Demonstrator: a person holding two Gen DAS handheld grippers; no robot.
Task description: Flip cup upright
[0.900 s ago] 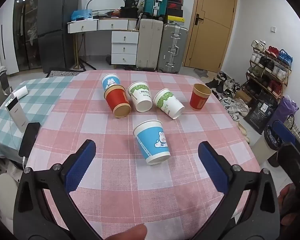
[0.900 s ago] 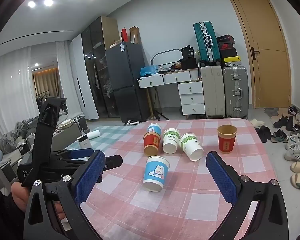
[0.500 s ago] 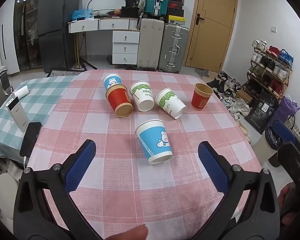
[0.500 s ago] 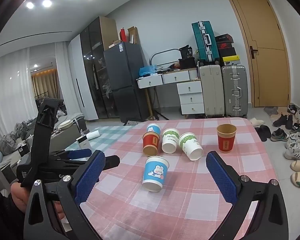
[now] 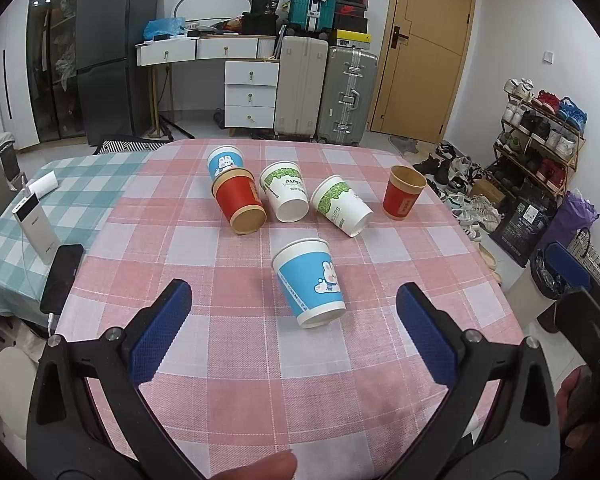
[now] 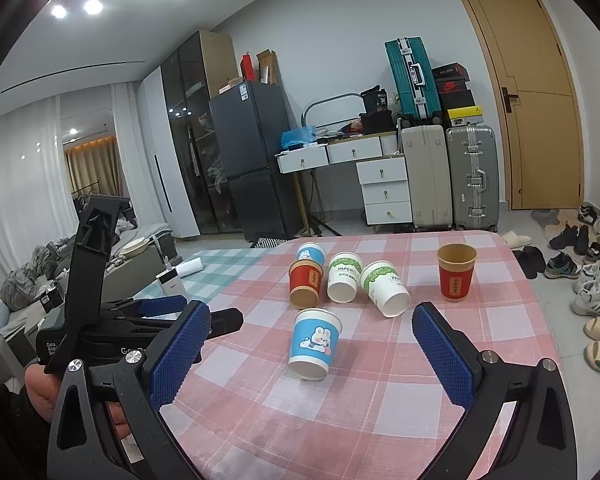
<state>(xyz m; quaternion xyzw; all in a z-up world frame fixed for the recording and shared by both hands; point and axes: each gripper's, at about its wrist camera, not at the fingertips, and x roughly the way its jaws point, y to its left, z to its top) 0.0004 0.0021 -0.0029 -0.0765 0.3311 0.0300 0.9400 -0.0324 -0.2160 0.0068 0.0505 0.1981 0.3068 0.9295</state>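
A blue paper cup with a rabbit print (image 5: 310,282) (image 6: 315,342) lies on its side on the pink checked tablecloth (image 5: 260,360), nearest to me. Behind it lie a red cup (image 5: 239,202) (image 6: 306,284) and two white-and-green cups (image 5: 286,192) (image 5: 342,206). A second blue cup (image 5: 224,162) stands behind the red one. A red cup (image 5: 404,192) (image 6: 456,272) stands upright at the right. My left gripper (image 5: 294,306) is open and empty, just short of the blue cup. My right gripper (image 6: 310,330) is open and empty, farther back.
A white power bank (image 5: 36,224) and a black phone (image 5: 62,276) lie on the teal checked cloth at the left. The table's right edge drops to a floor with shoes (image 5: 464,204) and a shoe rack (image 5: 540,136). Suitcases (image 5: 324,92) and drawers stand behind.
The left gripper has moved slightly forward toward the blue cup. The right gripper has hardly moved. No cup has moved.
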